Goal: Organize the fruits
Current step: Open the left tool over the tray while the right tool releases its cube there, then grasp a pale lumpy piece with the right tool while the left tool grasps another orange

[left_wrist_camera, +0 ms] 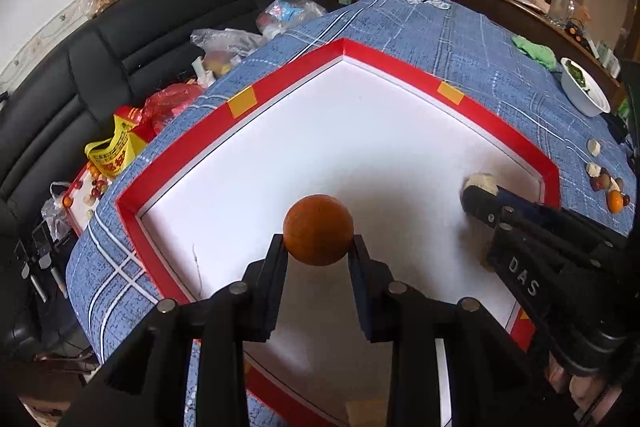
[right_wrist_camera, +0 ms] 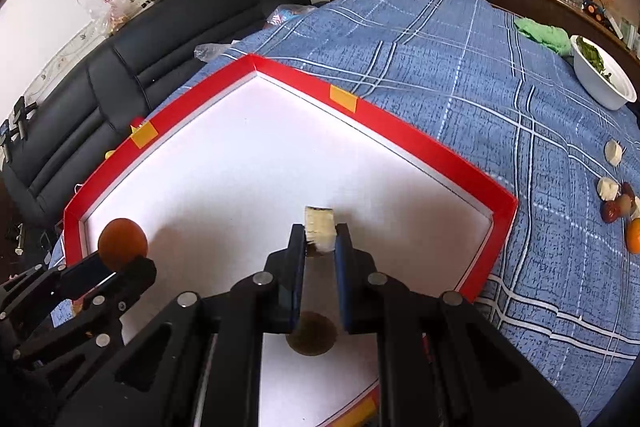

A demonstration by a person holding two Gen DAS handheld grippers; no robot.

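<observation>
My left gripper [left_wrist_camera: 319, 245] is shut on a small round orange [left_wrist_camera: 318, 229], held above the white floor of a red-rimmed tray [left_wrist_camera: 248, 95]. In the right wrist view the same orange [right_wrist_camera: 122, 242] shows at the left, pinched in the left gripper [right_wrist_camera: 120, 261]. My right gripper [right_wrist_camera: 320, 239] is shut on a pale cream fruit slice [right_wrist_camera: 319, 229] over the tray [right_wrist_camera: 400, 125]. That slice [left_wrist_camera: 482, 183] also shows at the tip of the right gripper [left_wrist_camera: 480, 195] near the tray's right corner. A dark round thing [right_wrist_camera: 312, 335] lies on the tray floor under the right gripper.
On the blue plaid tablecloth [right_wrist_camera: 460, 67] to the right lie more fruits: white slices [right_wrist_camera: 614, 151], red dates [right_wrist_camera: 612, 211] and an orange [right_wrist_camera: 634, 235]. A white bowl with greens [right_wrist_camera: 604, 79] and a green cloth [right_wrist_camera: 544, 35] stand farther back. A black sofa [left_wrist_camera: 120, 39] holds plastic bags on the left.
</observation>
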